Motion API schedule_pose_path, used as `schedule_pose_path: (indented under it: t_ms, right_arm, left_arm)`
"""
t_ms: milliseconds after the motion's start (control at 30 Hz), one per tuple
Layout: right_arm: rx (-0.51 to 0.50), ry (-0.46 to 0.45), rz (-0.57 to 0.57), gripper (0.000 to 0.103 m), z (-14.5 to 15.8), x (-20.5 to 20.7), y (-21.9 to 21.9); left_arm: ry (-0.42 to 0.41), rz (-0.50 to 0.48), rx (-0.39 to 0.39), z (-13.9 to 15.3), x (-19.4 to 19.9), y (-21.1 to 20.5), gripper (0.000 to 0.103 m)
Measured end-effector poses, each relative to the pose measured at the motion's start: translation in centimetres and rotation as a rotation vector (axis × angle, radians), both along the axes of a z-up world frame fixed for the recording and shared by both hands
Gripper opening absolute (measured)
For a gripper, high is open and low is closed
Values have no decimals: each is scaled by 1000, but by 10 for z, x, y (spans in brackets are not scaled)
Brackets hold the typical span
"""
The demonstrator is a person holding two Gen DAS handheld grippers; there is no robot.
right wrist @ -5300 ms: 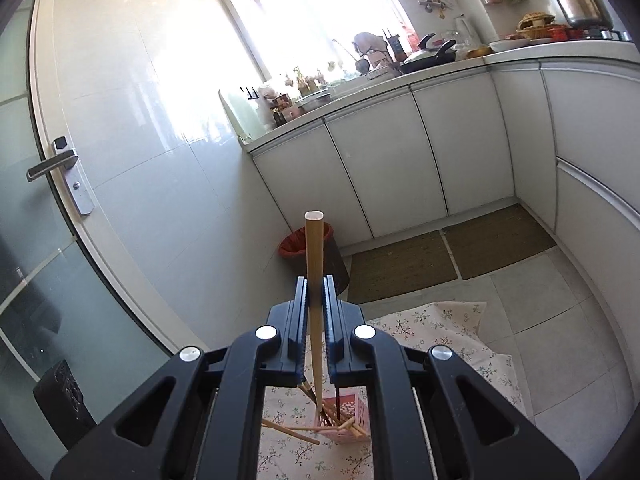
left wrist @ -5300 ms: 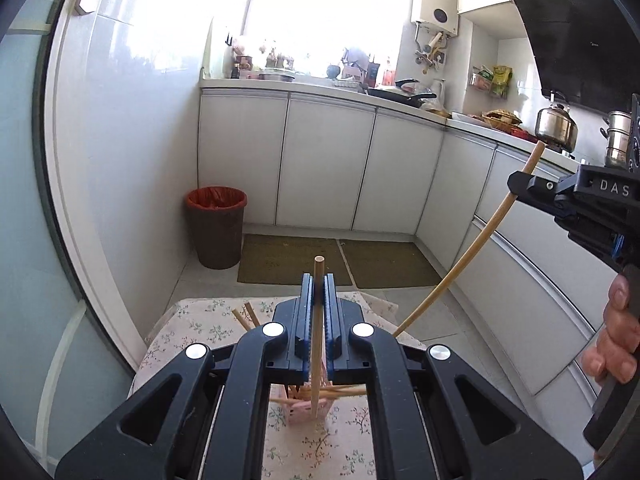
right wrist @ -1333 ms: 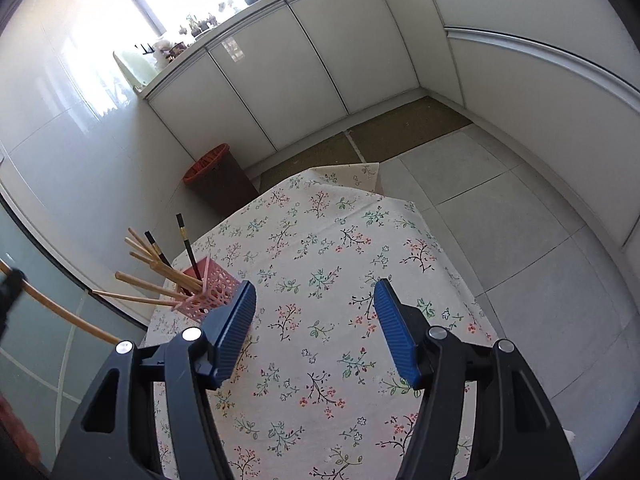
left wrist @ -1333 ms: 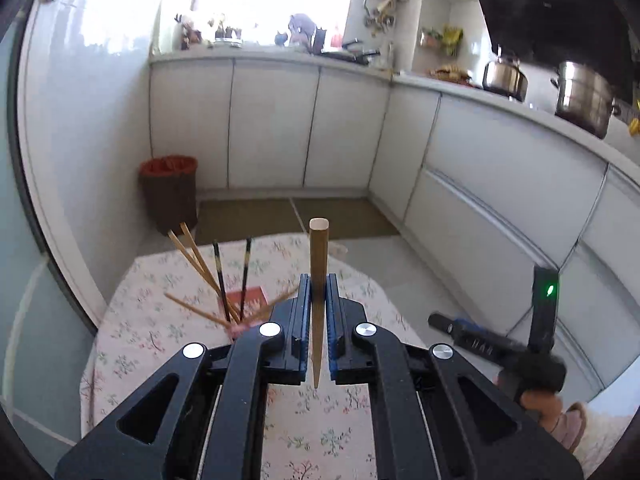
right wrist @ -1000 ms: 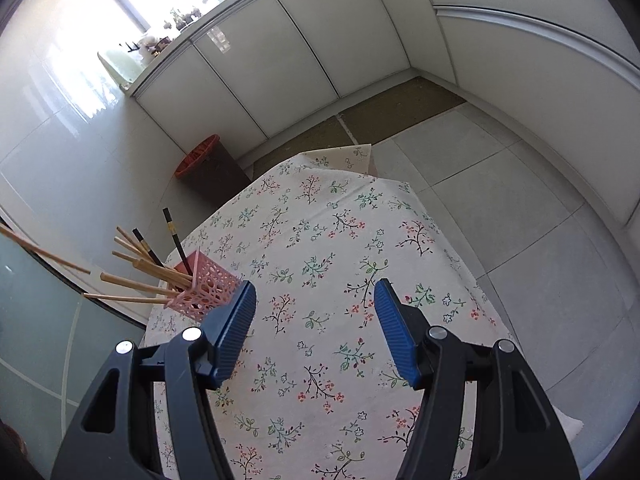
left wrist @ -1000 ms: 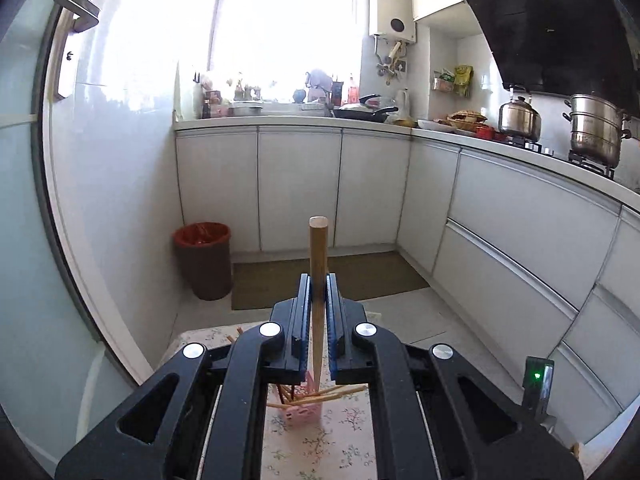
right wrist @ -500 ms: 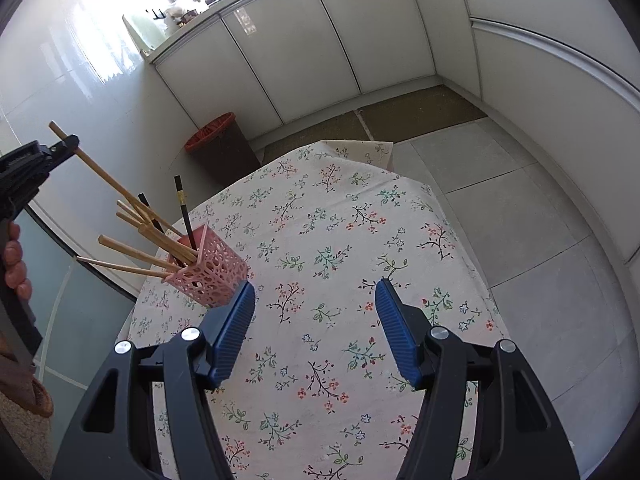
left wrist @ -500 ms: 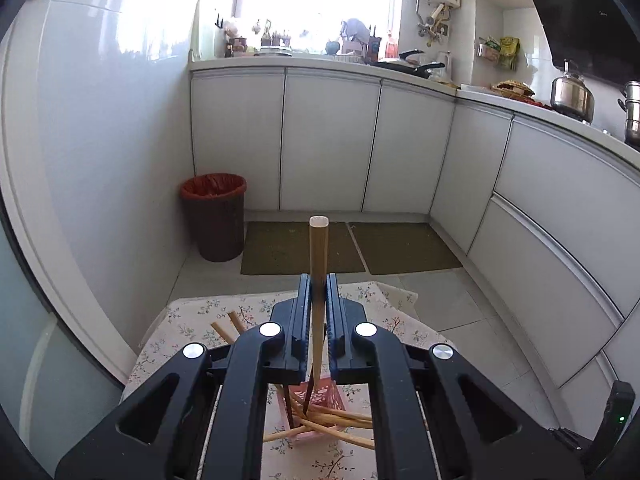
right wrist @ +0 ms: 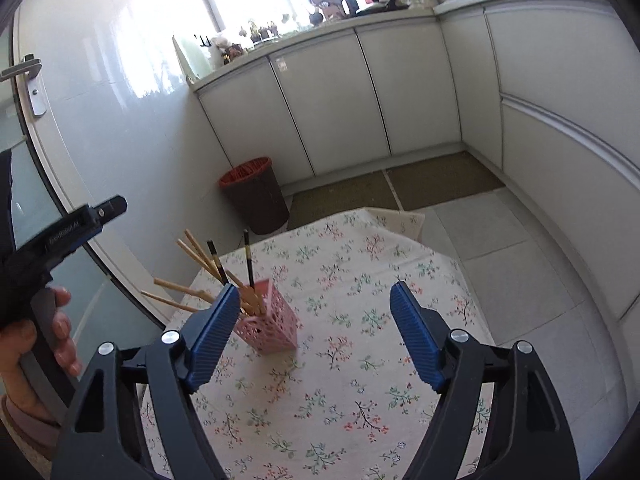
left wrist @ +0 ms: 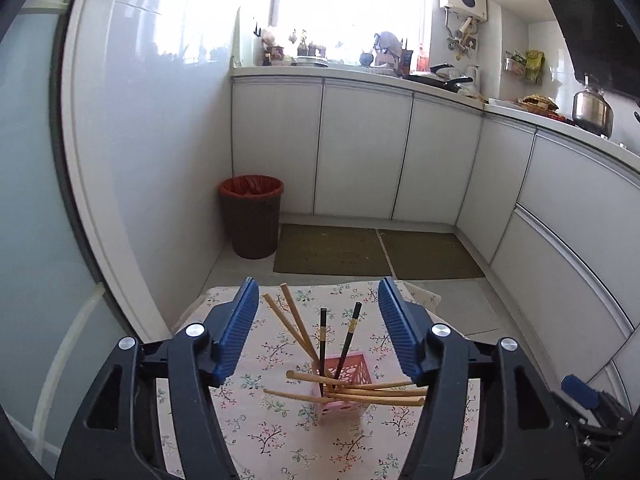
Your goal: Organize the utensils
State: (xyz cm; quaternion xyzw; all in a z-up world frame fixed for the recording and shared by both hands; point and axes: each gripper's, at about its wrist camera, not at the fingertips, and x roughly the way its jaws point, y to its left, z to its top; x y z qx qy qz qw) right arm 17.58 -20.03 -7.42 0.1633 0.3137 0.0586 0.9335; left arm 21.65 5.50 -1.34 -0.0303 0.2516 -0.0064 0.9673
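- Left gripper [left wrist: 314, 326] hanging over the near edge of the table [left wrist: 276, 436], jaws spreading apart, nothing between the blue pads [left wrist: 236, 330]
- Pink holder [left wrist: 347, 380] standing on the floral cloth [left wrist: 280, 440], showing in the gap between the left jaws but beyond them, not touched
- Wooden chopsticks [left wrist: 294, 322] leaning out of the holder toward the far left; others [left wrist: 372, 394] lying nearly level across its rim, pointing left and right
- Two black chopsticks [left wrist: 322, 340] standing close to upright in the holder
- Right gripper [right wrist: 310, 334] also over the table, jaws widening, nothing clamped; only cloth showing between them
- From the right wrist view, the holder [right wrist: 268, 326] sitting just past the left finger [right wrist: 210, 334], which is covering part of it; contact cannot be told
- Left gripper's body [right wrist: 60, 236] showing at the left edge of the right wrist view, a hand [right wrist: 32, 344] gripping its handle
- Brown bin [left wrist: 251, 216] with a red liner standing on the floor beyond the table, by the white cabinets [left wrist: 360, 152]
- Two dark mats [left wrist: 332, 250] lying on the floor in front of the cabinets
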Motion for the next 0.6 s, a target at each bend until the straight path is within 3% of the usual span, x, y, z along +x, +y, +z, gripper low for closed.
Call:
schedule_pose_path:
  t_ms: [133,300,400,600]
  right_arm:
    - [-39,-44,-60,89,32,-10,15]
    - [-83,-65,-134,96,54,-32,22]
    - [-107,-49,-163,96,61,-42,23]
    - [-161,-26,-204,96,73,-68,25]
  left_arm:
    - [-8,49,-3,12,-30,0,71]
    - [-41,121,17,27,-73,-3,96]
    - [-63,146,40,34,-98,-8,96]
    - [-28,124,-22,37,-126,-14,96]
